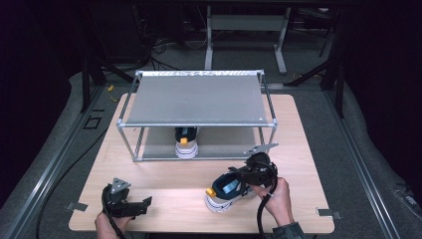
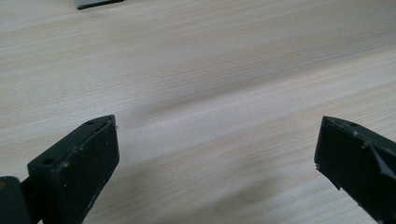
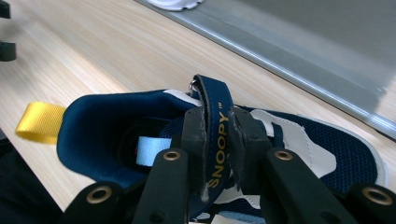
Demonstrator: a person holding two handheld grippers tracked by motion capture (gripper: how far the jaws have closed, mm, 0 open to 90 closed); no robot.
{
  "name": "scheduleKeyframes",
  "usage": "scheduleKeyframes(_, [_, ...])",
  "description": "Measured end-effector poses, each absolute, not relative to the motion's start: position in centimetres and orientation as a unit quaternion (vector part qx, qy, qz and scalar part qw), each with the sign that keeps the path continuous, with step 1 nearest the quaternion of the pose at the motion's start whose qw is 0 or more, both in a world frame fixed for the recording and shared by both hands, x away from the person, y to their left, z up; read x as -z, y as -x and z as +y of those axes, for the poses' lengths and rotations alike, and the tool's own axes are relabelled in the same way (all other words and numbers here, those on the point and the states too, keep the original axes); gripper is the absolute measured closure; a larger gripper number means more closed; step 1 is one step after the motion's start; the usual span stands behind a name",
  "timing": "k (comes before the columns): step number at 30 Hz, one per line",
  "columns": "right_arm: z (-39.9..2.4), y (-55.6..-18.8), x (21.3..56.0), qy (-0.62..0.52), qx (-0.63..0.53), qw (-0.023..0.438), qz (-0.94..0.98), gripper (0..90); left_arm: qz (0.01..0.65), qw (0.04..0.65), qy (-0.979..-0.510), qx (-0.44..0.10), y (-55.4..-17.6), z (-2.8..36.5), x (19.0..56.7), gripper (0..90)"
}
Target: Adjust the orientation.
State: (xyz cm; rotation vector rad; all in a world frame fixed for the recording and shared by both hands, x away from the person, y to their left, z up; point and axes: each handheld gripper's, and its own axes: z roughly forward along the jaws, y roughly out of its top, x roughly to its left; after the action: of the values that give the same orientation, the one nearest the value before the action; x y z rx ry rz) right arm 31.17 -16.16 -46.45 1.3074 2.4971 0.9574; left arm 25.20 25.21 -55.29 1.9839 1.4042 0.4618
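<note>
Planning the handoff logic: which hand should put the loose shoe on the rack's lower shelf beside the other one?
Right. The right gripper is already shut on the shoe's strap, close to the rack. The left gripper is open over bare table, far from both shoes.

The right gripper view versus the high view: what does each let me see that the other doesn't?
Right gripper view alone: the right gripper has its black jaws clamped on the navy SNOOPY-lettered strap of the navy and white sneaker.

High view alone: the grey two-tier metal rack, a second matching sneaker on its lower shelf, and the left gripper low over the table.

Both: that sneaker, its yellow heel loop and the light wooden table.
</note>
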Motion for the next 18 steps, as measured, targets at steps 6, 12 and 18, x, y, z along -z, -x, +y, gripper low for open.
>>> scheduleKeyframes(6, [-15.4, -30.9, 46.4, -0.441, -0.331, 0.094, 0.829, 59.4, 0.537, 0.328, -0.757, -0.177, -25.0, 25.3, 55.2, 0.0])
scheduleKeyframes(12, [-15.5, -28.0, 45.6, -0.469, -0.335, 0.139, 0.805, 45.7, 0.539, 0.334, -0.753, -0.176, -25.0, 25.3, 55.2, 0.0])
scheduleKeyframes(18, [-14.8, -26.1, 46.8, -0.470, -0.330, 0.138, 0.807, 39.6, 0.533, 0.333, -0.758, -0.175, -25.0, 24.7, 55.2, 0.0])
